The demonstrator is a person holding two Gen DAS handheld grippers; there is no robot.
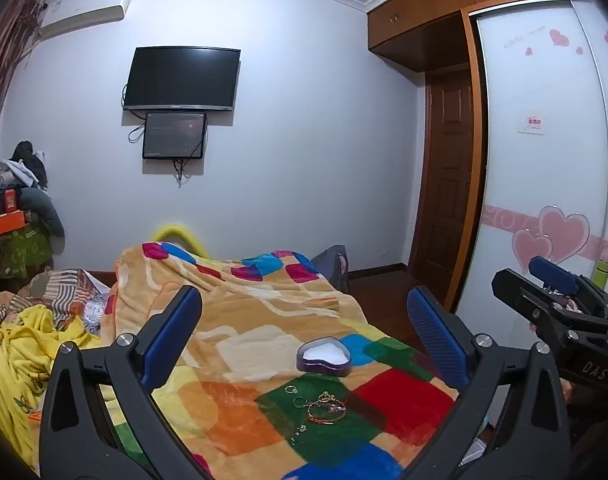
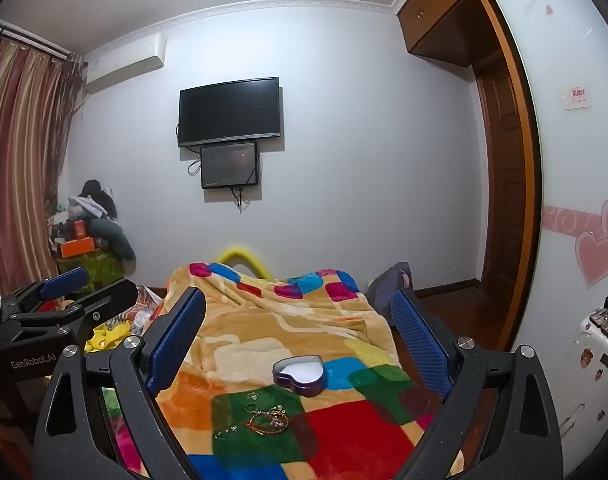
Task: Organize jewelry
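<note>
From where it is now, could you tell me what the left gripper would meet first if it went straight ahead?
Probably the blanket: the left gripper points slightly downward, roughly toward the heart-shaped box, though depth is unclear.

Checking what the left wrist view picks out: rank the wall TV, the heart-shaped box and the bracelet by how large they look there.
1. Wall TV, largest by far, though farthest.
2. Heart-shaped box.
3. Bracelet, slightly smaller than the box; being nearer the camera, its real size is unsure.
</note>
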